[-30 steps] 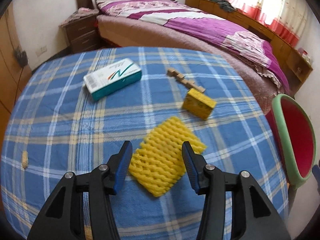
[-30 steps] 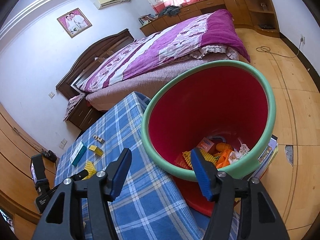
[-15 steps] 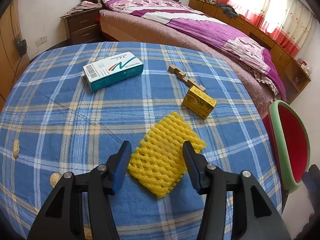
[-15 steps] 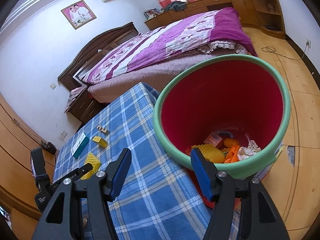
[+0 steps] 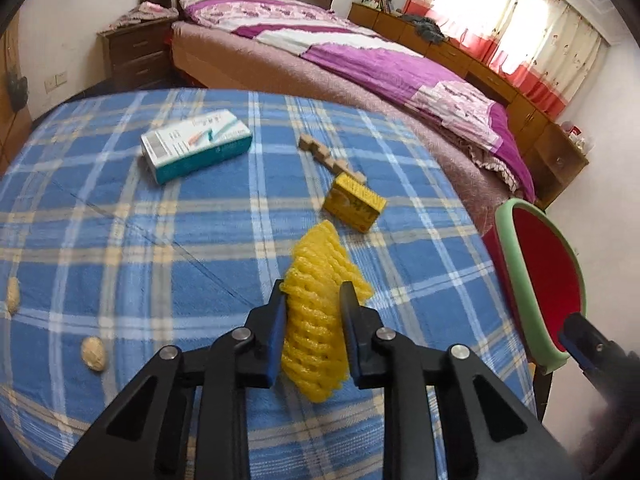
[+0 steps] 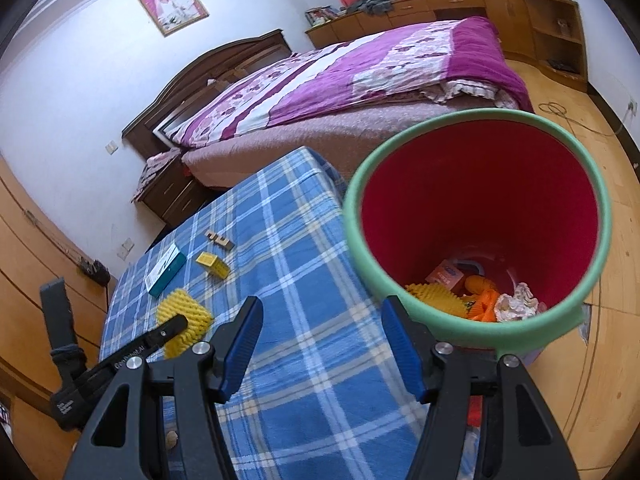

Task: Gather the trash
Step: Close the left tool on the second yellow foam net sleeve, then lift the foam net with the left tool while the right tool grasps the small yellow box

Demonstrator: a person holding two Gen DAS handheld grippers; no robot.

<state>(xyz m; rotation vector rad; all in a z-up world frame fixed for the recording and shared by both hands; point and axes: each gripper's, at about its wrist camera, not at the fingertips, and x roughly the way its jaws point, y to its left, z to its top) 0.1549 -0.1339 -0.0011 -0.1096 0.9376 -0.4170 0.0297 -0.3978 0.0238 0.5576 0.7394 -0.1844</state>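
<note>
Daylight pours through the curtained window (image 5: 516, 12), blown out in the upper right of the left wrist view. Room's bright, shadows soft. Heavy fisheye bending and dark corners in both views. The white-and-teal box (image 5: 196, 145) is motion-smeared.

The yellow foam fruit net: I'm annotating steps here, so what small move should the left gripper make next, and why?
Probably lift it and carry it right toward the red bin with the green rim. The left gripper looks shut on the yellow foam fruit net, squeezing it narrow, and the bin beside the table already holds trash. The right gripper is open and holds nothing.
</note>
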